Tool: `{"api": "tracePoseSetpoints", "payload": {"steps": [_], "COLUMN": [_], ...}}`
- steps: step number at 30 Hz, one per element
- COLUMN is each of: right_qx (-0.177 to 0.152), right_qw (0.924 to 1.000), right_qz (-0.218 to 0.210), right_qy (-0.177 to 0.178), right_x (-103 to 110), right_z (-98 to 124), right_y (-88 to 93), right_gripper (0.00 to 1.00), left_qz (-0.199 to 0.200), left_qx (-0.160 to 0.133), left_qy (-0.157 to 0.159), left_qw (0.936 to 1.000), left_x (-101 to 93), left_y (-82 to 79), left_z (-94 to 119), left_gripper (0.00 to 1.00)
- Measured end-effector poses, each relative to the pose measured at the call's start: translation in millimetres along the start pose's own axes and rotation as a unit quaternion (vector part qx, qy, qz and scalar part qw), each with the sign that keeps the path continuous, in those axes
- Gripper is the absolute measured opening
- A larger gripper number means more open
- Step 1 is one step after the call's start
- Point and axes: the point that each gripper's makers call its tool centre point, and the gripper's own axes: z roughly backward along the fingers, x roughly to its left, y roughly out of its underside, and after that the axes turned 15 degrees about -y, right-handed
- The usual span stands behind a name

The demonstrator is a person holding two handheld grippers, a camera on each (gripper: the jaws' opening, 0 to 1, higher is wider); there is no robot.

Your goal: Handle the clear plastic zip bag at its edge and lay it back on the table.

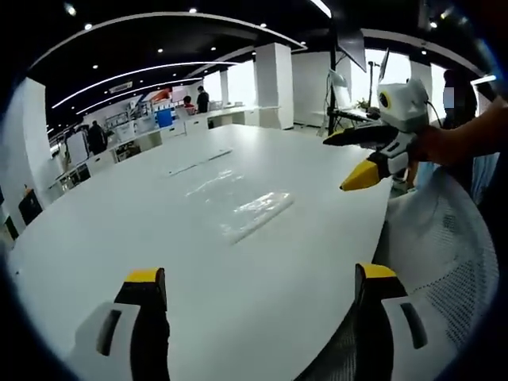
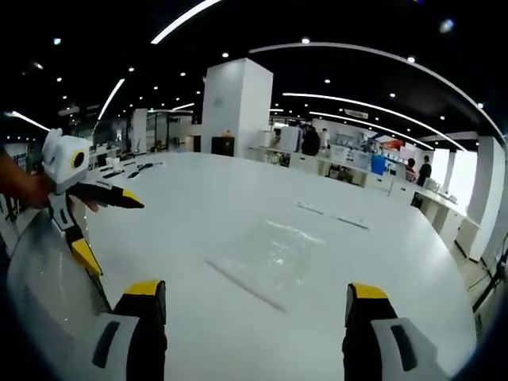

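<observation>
The clear plastic zip bag (image 1: 255, 211) lies flat on the white table (image 1: 143, 222), near its middle. My left gripper (image 1: 259, 274) is open and empty, held back from the bag over the near table edge. The right gripper (image 1: 337, 163) comes in from the right, open, hovering beside the table edge and apart from the bag. In the right gripper view the bag (image 2: 274, 258) lies just ahead of my right gripper (image 2: 255, 290), whose jaws stand wide with nothing between them. The left gripper (image 2: 117, 236) shows at the left there, open, held by a hand.
A second thin clear strip (image 1: 198, 163) lies farther along the table (image 2: 198, 198). A mesh chair back (image 1: 444, 262) stands by the table edge, also seen as the chair back (image 2: 48, 278). A white pillar (image 2: 238, 107), desks and people stand in the background.
</observation>
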Motion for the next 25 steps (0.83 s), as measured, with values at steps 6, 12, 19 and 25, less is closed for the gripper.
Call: {"api": "tracePoseSetpoints", "payload": {"steps": [6,12,19,25], "right_qx": [0.001,0.003,0.003,0.0], "right_qw": [1.0,0.9999,0.9999,0.9999], "right_qz": [-0.005,-0.009,-0.014,-0.011], "right_qy": [0.004,0.008,0.008,0.005], "right_x": [-2.4,-3.6,-2.4,-1.8], "right_z": [8.9,13.0,13.5,11.8], "right_y": [3.2,7.7,9.8,8.8], "right_gripper": [0.93,0.93,0.93,0.93], "left_qz": [0.014,0.02,0.021,0.025], "left_qx": [0.002,0.004,0.003,0.002], "left_qy": [-0.002,-0.01,-0.016,-0.023], "left_qw": [0.9999,0.9997,0.9996,0.9994], "left_x": [-4.1,-2.5,-2.9,1.5], "left_y": [-2.1,3.7,5.3,4.6], "left_z": [-1.1,-2.1,1.7,2.1], "left_gripper": [0.96,0.95,0.94,0.94]}}
